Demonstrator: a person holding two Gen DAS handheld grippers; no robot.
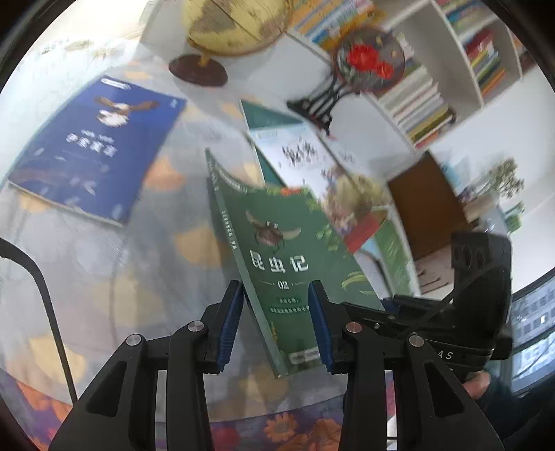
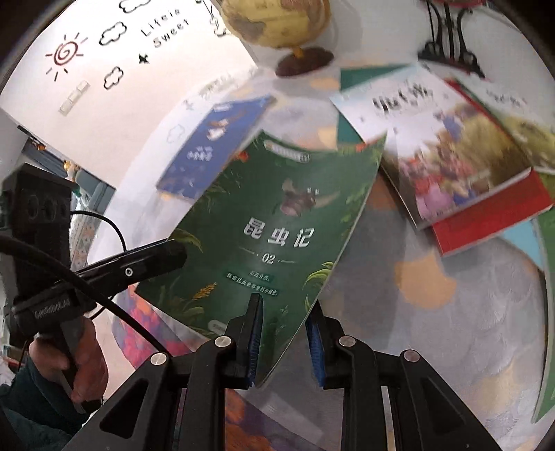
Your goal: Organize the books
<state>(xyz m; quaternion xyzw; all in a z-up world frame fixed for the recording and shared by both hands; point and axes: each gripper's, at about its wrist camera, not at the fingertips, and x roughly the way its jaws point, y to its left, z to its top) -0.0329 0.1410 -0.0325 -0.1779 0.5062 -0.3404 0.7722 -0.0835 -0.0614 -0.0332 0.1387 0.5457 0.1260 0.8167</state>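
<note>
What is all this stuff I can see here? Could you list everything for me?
green book: one, dark green with a beetle on the cover, lifted off the table between both grippers
blue book: one, dark blue, flat on the table, far left
other books: a loose overlapping pile, several, exact count unclear, red, teal and white, flat on the table
globe: one, yellowish on a dark round base, at the back of the table
round ornament: one, red flowers on a black stand, by the shelves
bookshelf: one, white, full of colourful books
tablecloth: one, pale with orange patches
left gripper: black, blue pads, around the green book's edge
right gripper: black, blue pads, pinching the green book's lower edge
</note>
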